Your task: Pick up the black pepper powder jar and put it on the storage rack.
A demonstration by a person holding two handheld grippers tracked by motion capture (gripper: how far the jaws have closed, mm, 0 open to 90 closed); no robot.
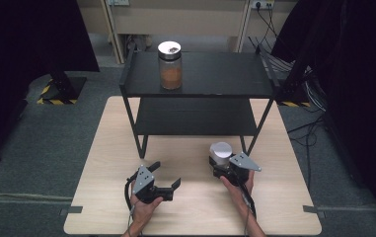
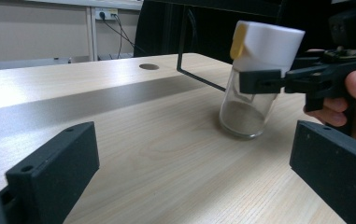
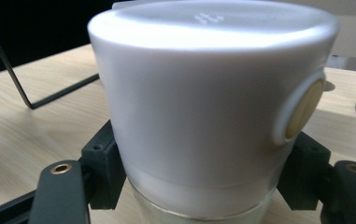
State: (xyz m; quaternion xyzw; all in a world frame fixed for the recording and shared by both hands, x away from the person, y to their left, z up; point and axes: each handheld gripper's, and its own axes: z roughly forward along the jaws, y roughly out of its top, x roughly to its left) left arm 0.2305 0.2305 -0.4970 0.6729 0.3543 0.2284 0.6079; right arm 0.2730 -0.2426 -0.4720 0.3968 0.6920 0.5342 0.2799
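A glass jar [image 1: 220,152] with a white lid and a little pale powder at its bottom stands on the wooden table in front of the black rack. My right gripper [image 1: 223,165] is shut on it, and its fingers [image 2: 264,80] clamp the glass just under the lid. In the right gripper view the jar [image 3: 203,107] sits close up between the two black jaws of that gripper [image 3: 203,184], with a yellow button on the lid's side. My left gripper [image 1: 166,174] rests to the left of the jar, open and holding nothing [image 2: 194,158].
A black two-tier rack [image 1: 254,91] stands at the back of the table [image 1: 106,197]. On its top shelf sits a second jar [image 1: 170,65] with brown powder and a metal lid. A cable hole [image 2: 148,66] is in the tabletop. Dark screens and cables surround the table.
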